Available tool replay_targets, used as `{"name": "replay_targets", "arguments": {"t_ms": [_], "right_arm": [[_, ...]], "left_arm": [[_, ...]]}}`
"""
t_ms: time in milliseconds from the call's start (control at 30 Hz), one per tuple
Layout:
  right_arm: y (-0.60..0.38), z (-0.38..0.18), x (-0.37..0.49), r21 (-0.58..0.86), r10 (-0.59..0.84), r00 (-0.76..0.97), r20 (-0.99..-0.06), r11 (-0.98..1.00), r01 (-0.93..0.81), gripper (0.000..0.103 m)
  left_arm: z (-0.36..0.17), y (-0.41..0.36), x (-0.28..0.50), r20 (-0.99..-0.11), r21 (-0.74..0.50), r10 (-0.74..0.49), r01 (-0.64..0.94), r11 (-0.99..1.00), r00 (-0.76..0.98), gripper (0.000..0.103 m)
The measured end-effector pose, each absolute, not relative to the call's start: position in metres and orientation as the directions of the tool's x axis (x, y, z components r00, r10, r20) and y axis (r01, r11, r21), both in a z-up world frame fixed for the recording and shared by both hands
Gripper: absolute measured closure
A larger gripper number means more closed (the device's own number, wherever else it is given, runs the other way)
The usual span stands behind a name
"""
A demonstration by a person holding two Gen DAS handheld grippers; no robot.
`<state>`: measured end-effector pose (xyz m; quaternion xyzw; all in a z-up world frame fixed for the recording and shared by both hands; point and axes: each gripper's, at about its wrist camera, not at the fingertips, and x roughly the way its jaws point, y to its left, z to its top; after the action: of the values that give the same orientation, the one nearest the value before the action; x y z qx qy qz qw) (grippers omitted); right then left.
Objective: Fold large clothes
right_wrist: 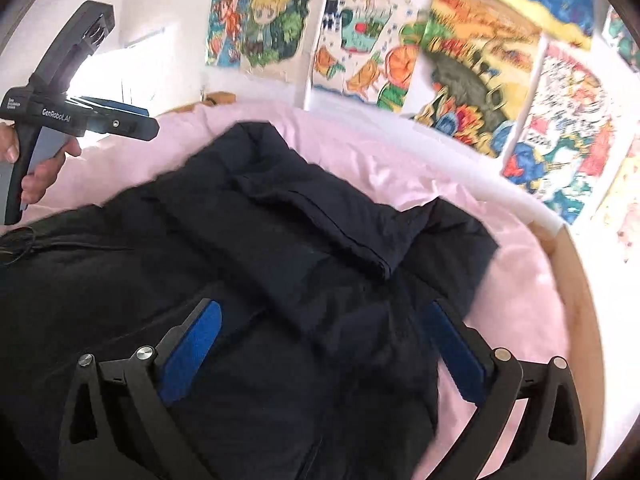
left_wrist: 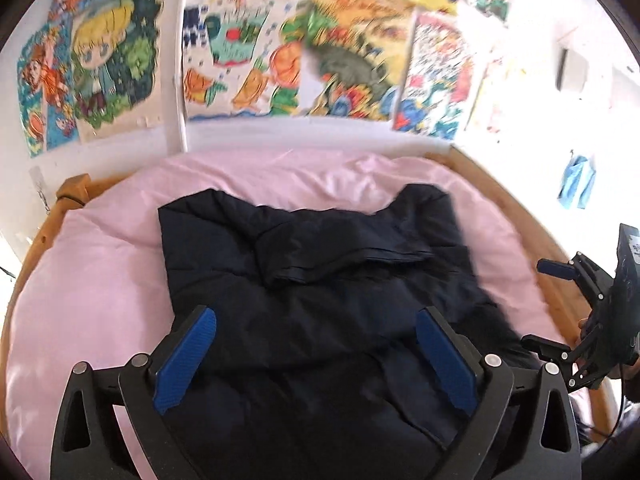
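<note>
Both tools, left tool [left_wrist: 316,354] and right tool [right_wrist: 320,350], spread empty above the navy puffer jacket [left_wrist: 312,280] on the pink bed [left_wrist: 100,272]; next fold wants matched, even grips at opposite edges.

Dark padded jacket [left_wrist: 320,292] spread on pink-sheeted bed [left_wrist: 80,272], left tool [left_wrist: 316,356] held wide open above it, nothing gripped, right tool [left_wrist: 552,304] seen at the edge

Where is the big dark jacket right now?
The jacket lies on the pink sheet of the bed, middle of both views, below the open grippers and the wall drawings.
</note>
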<state>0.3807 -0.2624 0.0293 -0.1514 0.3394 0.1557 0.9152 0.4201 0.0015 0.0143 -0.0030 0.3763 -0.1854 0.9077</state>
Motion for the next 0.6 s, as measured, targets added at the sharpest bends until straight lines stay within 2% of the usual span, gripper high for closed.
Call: {"name": "replay_targets", "arguments": {"t_ms": [133, 267, 400, 600], "right_arm": [[-0.267, 0.076, 0.318, -0.139, 0.191, 0.753, -0.63, 0.926, -0.351, 0.002], [-0.265, 0.105, 0.258, -0.144, 0.177, 0.764, -0.621, 0.932, -0.333, 0.002], [-0.257, 0.109, 0.208, -0.172, 0.191, 0.758, -0.623, 0.913, -0.371, 0.002], [-0.226, 0.09, 0.159, -0.258, 0.241, 0.69, -0.683, 0.804, -0.536, 0.002]], "left_arm": [[0.049, 0.001, 0.365, -0.688, -0.144, -0.382, 0.399, 0.905, 0.618, 0.0], [0.076, -0.011, 0.305, -0.695, -0.047, -0.35, 0.445, 0.894, 0.629, 0.0], [0.082, -0.021, 0.257, -0.704, 0.057, -0.313, 0.49, 0.87, 0.638, 0.0], [0.055, -0.036, 0.204, -0.747, 0.157, -0.28, 0.57, 0.807, 0.603, 0.0]]}}
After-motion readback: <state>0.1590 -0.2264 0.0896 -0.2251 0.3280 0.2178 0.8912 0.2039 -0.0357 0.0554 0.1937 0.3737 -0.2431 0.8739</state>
